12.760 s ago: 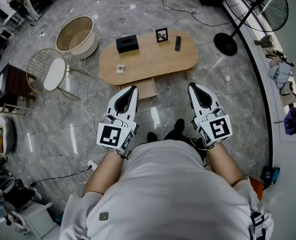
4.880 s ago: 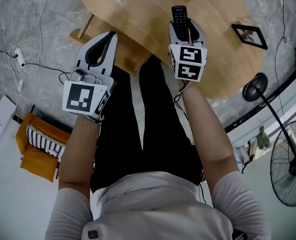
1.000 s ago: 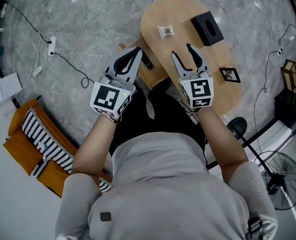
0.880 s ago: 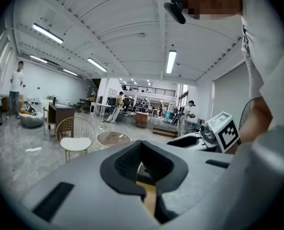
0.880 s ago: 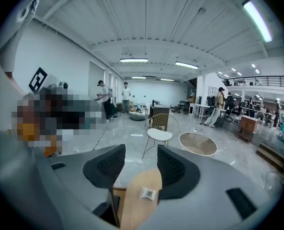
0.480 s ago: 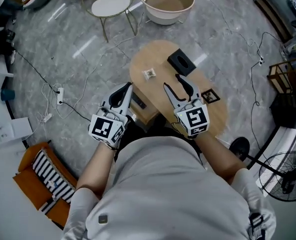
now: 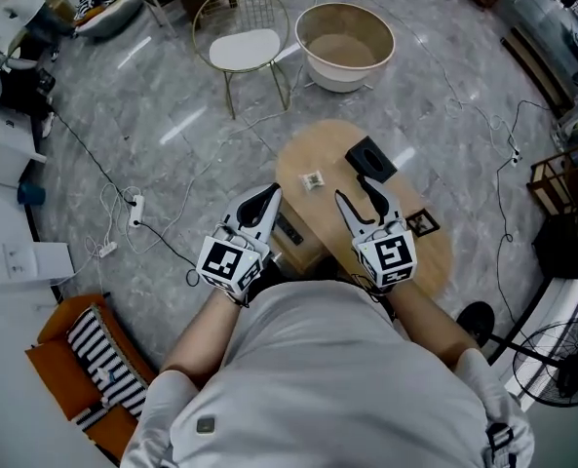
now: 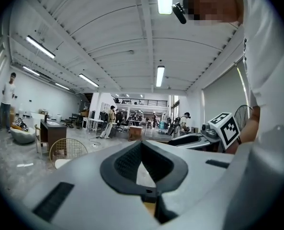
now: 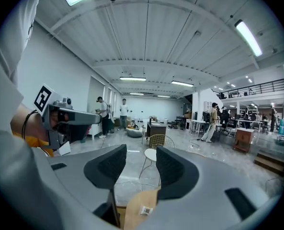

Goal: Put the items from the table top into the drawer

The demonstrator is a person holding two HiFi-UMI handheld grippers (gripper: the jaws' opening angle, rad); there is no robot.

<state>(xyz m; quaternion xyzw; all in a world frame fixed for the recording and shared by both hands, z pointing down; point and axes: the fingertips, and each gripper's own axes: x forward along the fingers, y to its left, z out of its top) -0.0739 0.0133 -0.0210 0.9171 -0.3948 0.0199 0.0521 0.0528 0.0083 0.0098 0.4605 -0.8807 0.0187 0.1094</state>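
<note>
Head view: table point(image 7: 427, 261) still carries a small packet point(image 7: 313, 180) and a black box point(image 7: 369, 159) at its far end and a picture frame point(image 7: 422, 224) by the right edge. The drawer point(image 7: 300, 252) stands open under the left edge with a slim dark item point(image 7: 289, 230) inside, so I'd take the packet next, as it lies nearest the drawer side. Left gripper view: left hand-held gripper point(image 8: 142, 145) is closed on nothing, so keep it clear of the drawer. Right gripper view: right hand-held gripper point(image 9: 142, 163) has jaws apart after just closing a little, with nothing between them and the packet point(image 9: 145, 210) low ahead; drop straight over it and pinch flat.
</note>
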